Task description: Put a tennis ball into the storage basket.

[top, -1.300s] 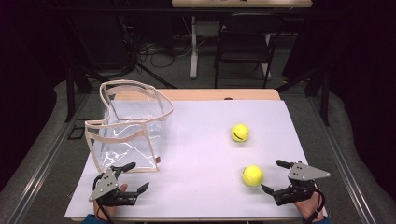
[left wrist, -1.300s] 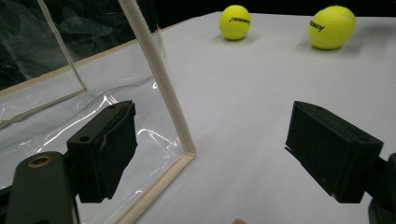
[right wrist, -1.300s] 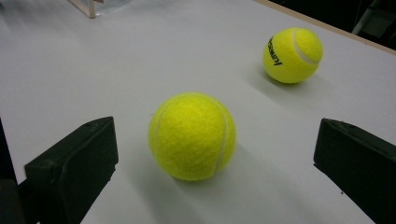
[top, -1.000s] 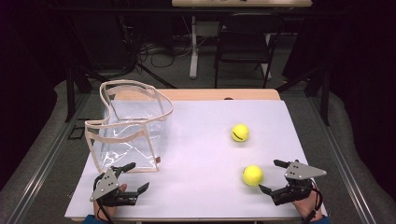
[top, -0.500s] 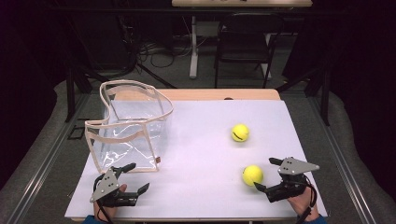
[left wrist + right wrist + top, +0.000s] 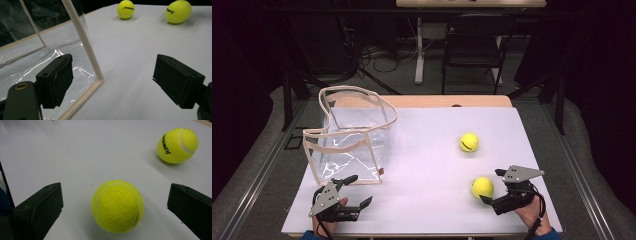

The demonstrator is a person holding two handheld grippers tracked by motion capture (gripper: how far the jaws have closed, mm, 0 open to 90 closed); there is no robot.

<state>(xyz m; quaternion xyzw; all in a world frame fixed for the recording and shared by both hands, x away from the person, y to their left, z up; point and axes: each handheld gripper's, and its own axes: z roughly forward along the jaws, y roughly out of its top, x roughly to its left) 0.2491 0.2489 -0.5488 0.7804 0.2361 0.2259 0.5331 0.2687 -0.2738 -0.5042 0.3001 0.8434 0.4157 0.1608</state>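
Ball [image 6: 117,206] nearest me is sitting dead ahead between my right claw's [image 6: 491,188] wide-open jaws, while I'm resting the left claw [image 6: 354,191] open by the bag [image 6: 354,135].

High overhead view; two low tool views, both sharing tennis balls [image 6: 117,206].

Bright, evenly lit white table [image 6: 427,150]; dark surroundings; soft shadows.
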